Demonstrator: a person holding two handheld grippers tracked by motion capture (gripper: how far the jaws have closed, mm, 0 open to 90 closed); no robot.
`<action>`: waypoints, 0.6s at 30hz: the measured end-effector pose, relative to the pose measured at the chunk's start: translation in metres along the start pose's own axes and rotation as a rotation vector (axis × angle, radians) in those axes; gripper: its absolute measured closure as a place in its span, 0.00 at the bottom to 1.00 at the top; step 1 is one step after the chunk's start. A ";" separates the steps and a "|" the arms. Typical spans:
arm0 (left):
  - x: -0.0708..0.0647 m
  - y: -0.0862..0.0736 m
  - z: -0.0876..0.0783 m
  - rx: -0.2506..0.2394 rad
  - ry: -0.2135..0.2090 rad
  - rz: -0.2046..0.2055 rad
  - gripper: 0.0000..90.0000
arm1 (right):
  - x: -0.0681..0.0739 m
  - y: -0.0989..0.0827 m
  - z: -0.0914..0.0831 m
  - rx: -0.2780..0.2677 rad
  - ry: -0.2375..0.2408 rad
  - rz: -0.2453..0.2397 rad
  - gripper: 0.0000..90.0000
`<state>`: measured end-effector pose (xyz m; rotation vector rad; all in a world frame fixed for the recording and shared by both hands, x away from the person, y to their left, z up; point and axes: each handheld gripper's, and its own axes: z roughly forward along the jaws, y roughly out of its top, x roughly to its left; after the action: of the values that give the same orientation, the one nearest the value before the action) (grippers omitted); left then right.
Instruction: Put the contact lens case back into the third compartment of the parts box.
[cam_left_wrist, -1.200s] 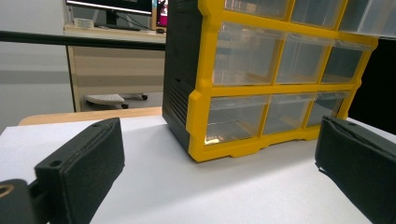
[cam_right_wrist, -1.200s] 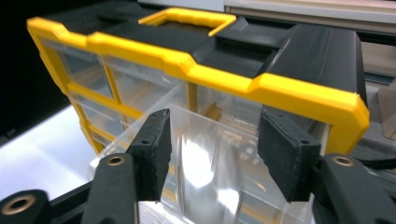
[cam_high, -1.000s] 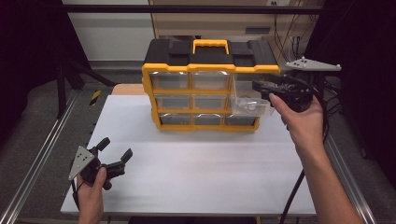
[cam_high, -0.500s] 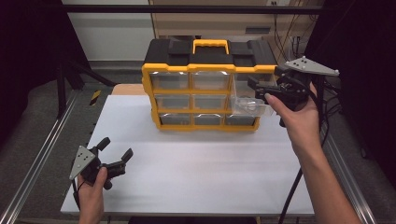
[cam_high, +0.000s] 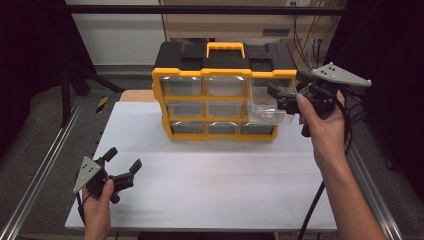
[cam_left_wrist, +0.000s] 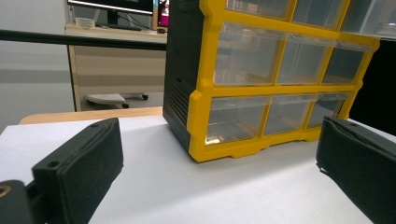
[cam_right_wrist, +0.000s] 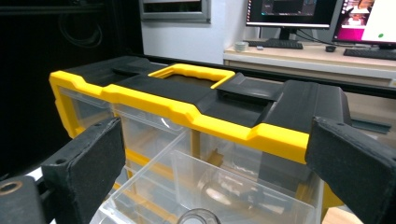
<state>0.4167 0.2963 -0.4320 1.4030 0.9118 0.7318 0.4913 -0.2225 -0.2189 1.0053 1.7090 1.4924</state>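
Note:
A yellow and black drawer cabinet (cam_high: 220, 82) with clear drawers stands at the back of the white table (cam_high: 210, 185). Its top right drawer (cam_high: 267, 114) is pulled partway out. My right gripper (cam_high: 279, 98) hovers at that drawer's front; its jaws have just been opening and now stand open. In the right gripper view the drawer (cam_right_wrist: 210, 186) lies low between the spread jaws of the right gripper (cam_right_wrist: 219, 154), and neither pad touches it. My left gripper (cam_high: 120, 167) rests open at the table's front left. From the left gripper view, the open left gripper (cam_left_wrist: 219, 158) faces the cabinet (cam_left_wrist: 261, 79).
Metal rails (cam_high: 45, 170) run along both table sides. A wooden desk with monitors (cam_right_wrist: 299, 14) stands behind the cabinet. Bare white table lies between the left gripper and the cabinet.
The right gripper's jaws have spread apart at the front of the pulled-out drawer. Both hands and the drawer have kept their places.

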 end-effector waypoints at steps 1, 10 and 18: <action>0.000 0.000 0.000 -0.001 0.000 0.000 0.01 | 0.000 0.000 -0.002 -0.008 0.009 0.002 0.06; -0.001 0.000 -0.001 0.000 -0.001 0.003 0.01 | -0.002 0.000 -0.014 -0.061 0.018 0.015 0.05; 0.000 0.000 -0.002 0.001 0.002 0.001 0.01 | -0.004 -0.005 -0.025 -0.084 0.003 -0.001 0.04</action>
<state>0.4147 0.2971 -0.4317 1.4042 0.9129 0.7335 0.4715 -0.2384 -0.2200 0.9584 1.6342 1.5522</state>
